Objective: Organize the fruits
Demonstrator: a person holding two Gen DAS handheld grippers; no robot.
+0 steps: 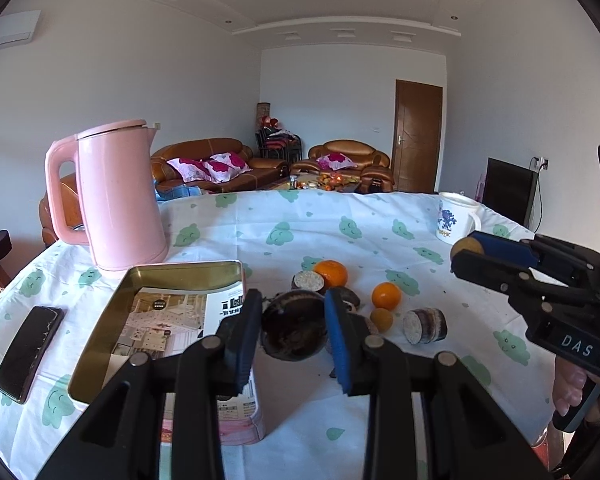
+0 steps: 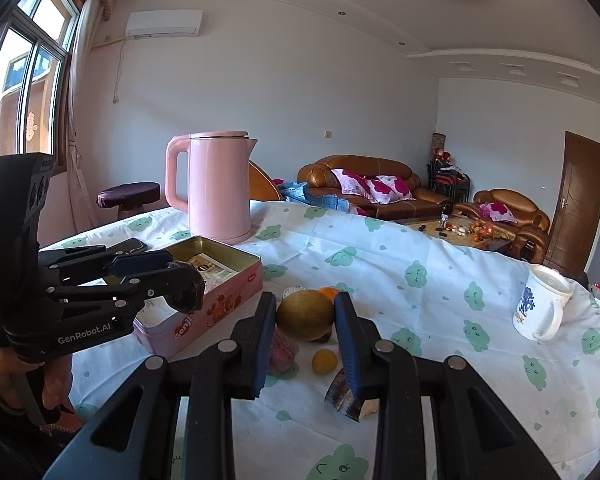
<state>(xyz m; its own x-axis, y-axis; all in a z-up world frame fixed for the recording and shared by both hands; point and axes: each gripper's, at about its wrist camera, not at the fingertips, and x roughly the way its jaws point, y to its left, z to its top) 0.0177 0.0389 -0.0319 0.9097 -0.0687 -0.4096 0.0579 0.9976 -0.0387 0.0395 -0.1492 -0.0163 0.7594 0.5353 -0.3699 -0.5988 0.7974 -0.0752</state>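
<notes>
My left gripper [image 1: 293, 322] is shut on a dark brown round fruit [image 1: 294, 334], held above the table beside an open tin box [image 1: 100, 340]. My right gripper [image 2: 305, 310] is shut on a golden-brown round fruit [image 2: 305, 316], also lifted off the cloth. In each wrist view the other gripper shows from the side: the right gripper [image 1: 465, 249] with its fruit [image 1: 467, 243], and the left gripper [image 2: 177, 276] with its dark fruit [image 2: 188, 290] over the pink tin box [image 2: 224, 300]. Two oranges [image 1: 331, 273] [image 1: 386, 295] and a small yellow fruit [image 1: 381, 319] lie on the cloth.
A pink kettle [image 1: 120, 200] stands behind the tin. A black phone [image 1: 28, 354] lies to its left. A white mug [image 1: 454, 218] sits at the far right. Cut cane-like pieces [image 1: 425, 326] [image 1: 309, 282] lie among the fruit. A leaflet [image 1: 168, 320] lines the tin.
</notes>
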